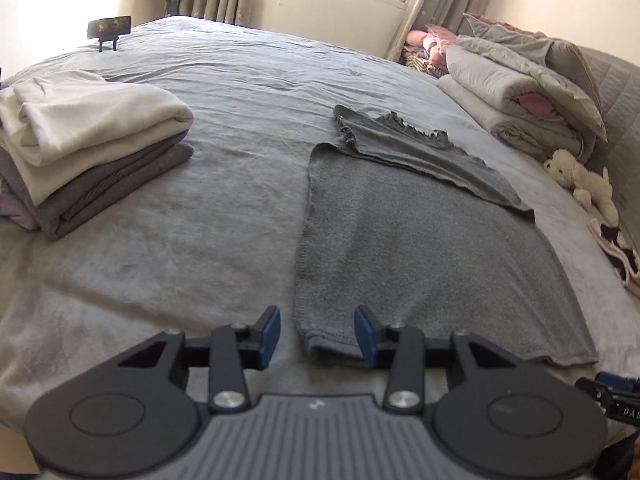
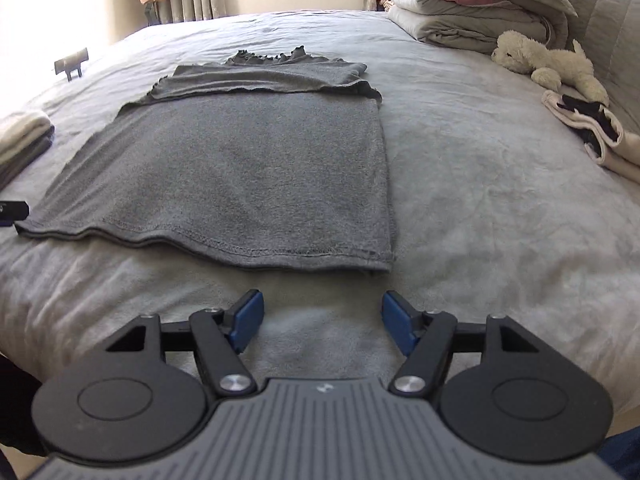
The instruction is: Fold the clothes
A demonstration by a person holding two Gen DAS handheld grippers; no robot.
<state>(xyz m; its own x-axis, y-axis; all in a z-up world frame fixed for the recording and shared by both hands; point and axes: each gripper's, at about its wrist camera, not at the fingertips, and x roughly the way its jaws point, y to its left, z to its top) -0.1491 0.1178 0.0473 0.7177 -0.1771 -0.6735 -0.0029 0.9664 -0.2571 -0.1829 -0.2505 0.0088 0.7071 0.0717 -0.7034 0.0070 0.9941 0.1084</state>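
Note:
A dark grey knitted top [image 1: 420, 240] [image 2: 240, 160] lies flat on the bed, its sleeves folded across the chest and its frilled neck at the far end. My left gripper [image 1: 317, 334] hovers open over the near left corner of the hem; the corner lies between the blue pads, which do not press on it. My right gripper [image 2: 323, 326] stands open just short of the hem's near right corner, with only bedcover between its fingers. The tip of the other gripper shows at each view's edge.
A stack of folded clothes [image 1: 80, 140], white on grey, sits at the left of the bed. Folded quilts [image 1: 520, 92] are piled at the headboard side, with a white plush dog [image 2: 548, 64] and a cream and black garment [image 2: 592, 136] near them. A small black stand [image 1: 109, 30] sits at the far edge.

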